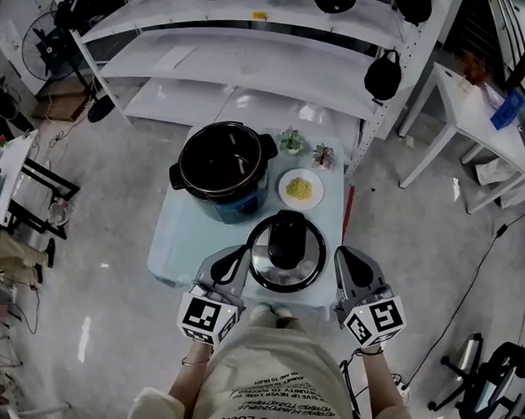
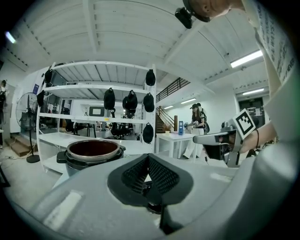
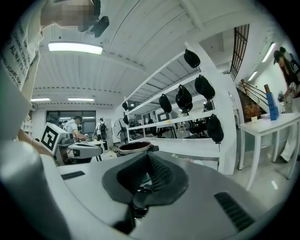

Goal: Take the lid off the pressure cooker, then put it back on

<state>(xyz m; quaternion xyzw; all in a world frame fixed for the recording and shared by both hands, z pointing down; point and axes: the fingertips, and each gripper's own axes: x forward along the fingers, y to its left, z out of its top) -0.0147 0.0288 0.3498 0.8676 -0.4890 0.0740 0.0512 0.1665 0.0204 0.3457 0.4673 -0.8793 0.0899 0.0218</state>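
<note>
Round steel lid with black handle (image 1: 286,251) lying flat on pale blue-white table (image 1: 178,244), just in front of open dark pressure cooker pot (image 1: 223,163). Flanking the lid, left gripper (image 1: 237,258) and right gripper (image 1: 347,257), seemingly hovering clear of it. Jaws of each pressed together, nothing between. Small white plate of yellow food (image 1: 300,189) beside the pot.

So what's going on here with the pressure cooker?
A person stands at a small table with tongs in each hand. The pressure cooker stands open, and its lid lies flat on the table in front of it, between the left tongs and the right tongs. Both tongs are shut and empty, held close to the person's body. The lid is off and not yet put back.
</note>
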